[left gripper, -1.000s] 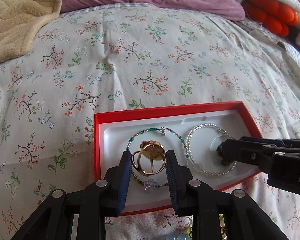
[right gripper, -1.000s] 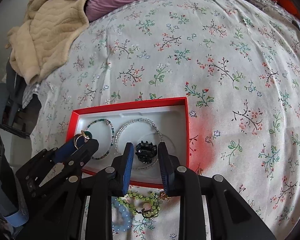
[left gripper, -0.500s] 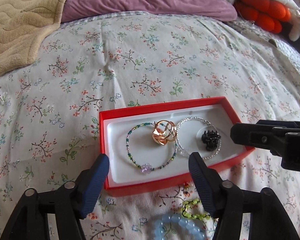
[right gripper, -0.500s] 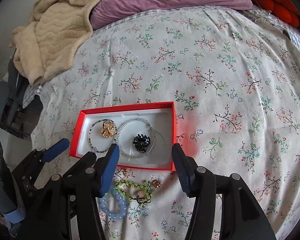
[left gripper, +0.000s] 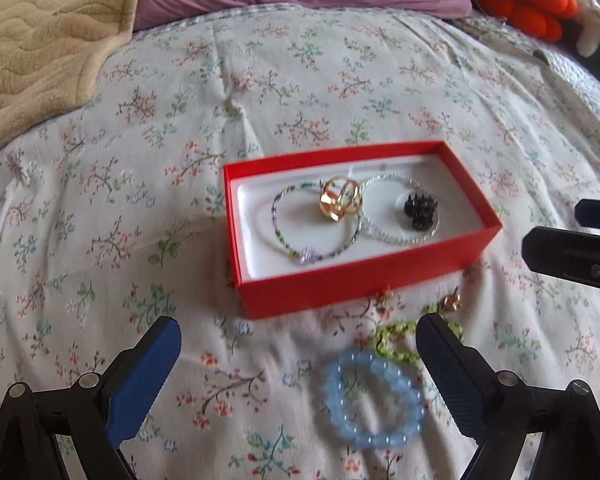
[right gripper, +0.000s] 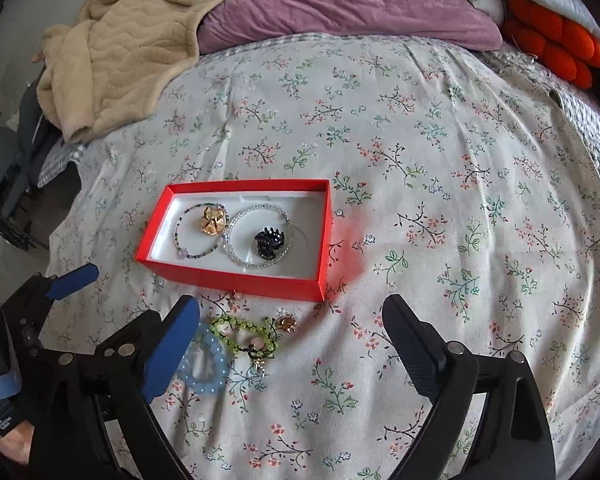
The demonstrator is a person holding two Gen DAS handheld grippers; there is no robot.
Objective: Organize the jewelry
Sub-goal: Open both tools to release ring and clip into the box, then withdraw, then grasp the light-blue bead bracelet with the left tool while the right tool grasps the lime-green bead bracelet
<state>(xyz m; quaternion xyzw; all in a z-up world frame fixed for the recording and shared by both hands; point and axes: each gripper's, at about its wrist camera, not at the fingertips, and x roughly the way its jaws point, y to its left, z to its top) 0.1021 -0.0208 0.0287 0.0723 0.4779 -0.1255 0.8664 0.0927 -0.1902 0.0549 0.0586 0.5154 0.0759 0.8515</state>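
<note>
A red box (left gripper: 352, 280) (right gripper: 236, 278) with a white lining lies on the flowered bedspread. In it lie a green bead bracelet (left gripper: 284, 240), a gold clip (left gripper: 338, 199) (right gripper: 213, 220), a clear bead bracelet (left gripper: 384, 236) (right gripper: 240, 256) and a black claw clip (left gripper: 420, 210) (right gripper: 269, 240). In front of the box lie a light blue bead bracelet (left gripper: 374, 396) (right gripper: 204, 364), a lime green bracelet (left gripper: 396, 340) (right gripper: 244, 334) and a small gold piece (right gripper: 287, 323). My left gripper (left gripper: 298, 364) is open and empty, near the box. My right gripper (right gripper: 290, 344) is open and empty above the loose pieces.
A beige blanket (right gripper: 120, 52) and a purple pillow (right gripper: 340, 4) lie at the far end of the bed. An orange plush thing (right gripper: 556, 44) sits at the far right. The bed's left edge (right gripper: 60, 216) drops off beside the box.
Both grippers have opened and drawn back from the box. The left one let go of the gold clip, the right one the black claw clip; both now lie in the box.
</note>
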